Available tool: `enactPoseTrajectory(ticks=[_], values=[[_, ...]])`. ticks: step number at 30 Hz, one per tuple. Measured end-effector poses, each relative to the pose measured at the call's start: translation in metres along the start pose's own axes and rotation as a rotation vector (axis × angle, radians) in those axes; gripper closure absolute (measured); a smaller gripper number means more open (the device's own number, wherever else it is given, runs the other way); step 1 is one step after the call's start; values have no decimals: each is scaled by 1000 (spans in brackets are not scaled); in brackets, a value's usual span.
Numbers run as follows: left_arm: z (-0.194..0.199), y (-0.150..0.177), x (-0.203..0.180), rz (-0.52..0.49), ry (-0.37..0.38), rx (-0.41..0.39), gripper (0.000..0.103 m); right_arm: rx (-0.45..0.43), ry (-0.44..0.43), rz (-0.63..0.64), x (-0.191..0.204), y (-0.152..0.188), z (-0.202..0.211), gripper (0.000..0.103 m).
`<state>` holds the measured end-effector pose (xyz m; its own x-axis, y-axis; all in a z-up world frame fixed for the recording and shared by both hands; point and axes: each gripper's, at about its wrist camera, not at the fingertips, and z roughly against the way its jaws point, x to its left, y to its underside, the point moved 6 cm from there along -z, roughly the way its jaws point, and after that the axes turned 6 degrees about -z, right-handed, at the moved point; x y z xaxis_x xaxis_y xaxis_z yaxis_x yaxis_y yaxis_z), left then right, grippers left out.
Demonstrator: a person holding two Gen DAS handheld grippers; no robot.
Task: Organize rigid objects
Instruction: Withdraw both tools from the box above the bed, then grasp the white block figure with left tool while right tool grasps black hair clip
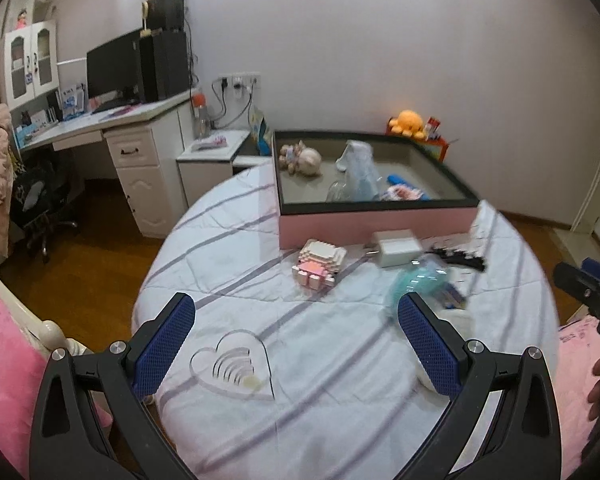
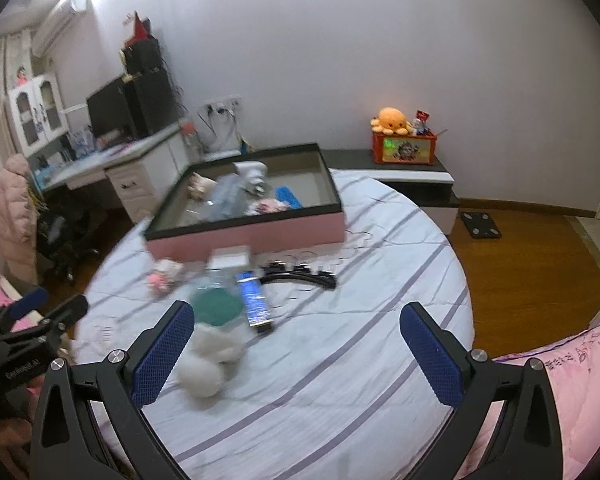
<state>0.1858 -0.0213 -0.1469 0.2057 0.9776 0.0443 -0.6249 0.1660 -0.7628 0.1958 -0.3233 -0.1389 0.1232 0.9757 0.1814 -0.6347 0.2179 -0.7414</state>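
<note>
On the striped round bed a pink box (image 1: 376, 230) (image 2: 260, 236) with a dark rim holds several items. In front of it lie a pink-and-white block toy (image 1: 319, 266) (image 2: 165, 276), a white charger (image 1: 396, 247) (image 2: 230, 259), a black hair band (image 1: 458, 257) (image 2: 300, 274), a teal round object (image 1: 420, 280) (image 2: 216, 306), a blue tube (image 2: 254, 300) and a clear heart-shaped piece (image 1: 234, 366). A white fluffy toy (image 2: 210, 360) lies nearest. My left gripper (image 1: 296, 332) is open and empty above the heart piece. My right gripper (image 2: 296, 340) is open and empty above the bed.
A white desk (image 1: 100, 128) with a monitor stands at the left, a low cabinet (image 2: 412, 176) with an orange plush toy (image 2: 392, 120) at the back. Wooden floor (image 2: 532, 264) surrounds the bed. A pink quilt (image 2: 560, 380) lies at the right.
</note>
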Motion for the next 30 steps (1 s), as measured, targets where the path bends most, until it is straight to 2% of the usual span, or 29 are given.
enactPoseTrajectory(ticks=[5,9,14,20,23,25,27,28,30], values=[[-54,2,-2,-12,1,82,0,79,40,42,-15,-5,-53,0],[-92,1,-11,-59,-3,140,0,139,48,86,-21,-8,-92,0],[-123,1,-16,-87,3,191,0,219,23,159,-21,-4,-132,0],[-146,-8,-14,-45,53,224,0,256,-36,223,-15,-4,-159,3],[-153,-11,-13,-20,68,223,1,253,-67,264,-2,-5,-159,15],[-153,-13,-16,-23,83,218,3,248,-90,296,8,-4,-158,32],[-152,-13,-18,-26,86,208,13,252,-105,315,14,-3,-155,41],[-151,-13,-17,-30,73,204,25,252,-116,319,16,-2,-153,45],[-148,-13,-17,-23,77,189,42,250,-131,317,18,-1,-148,64]])
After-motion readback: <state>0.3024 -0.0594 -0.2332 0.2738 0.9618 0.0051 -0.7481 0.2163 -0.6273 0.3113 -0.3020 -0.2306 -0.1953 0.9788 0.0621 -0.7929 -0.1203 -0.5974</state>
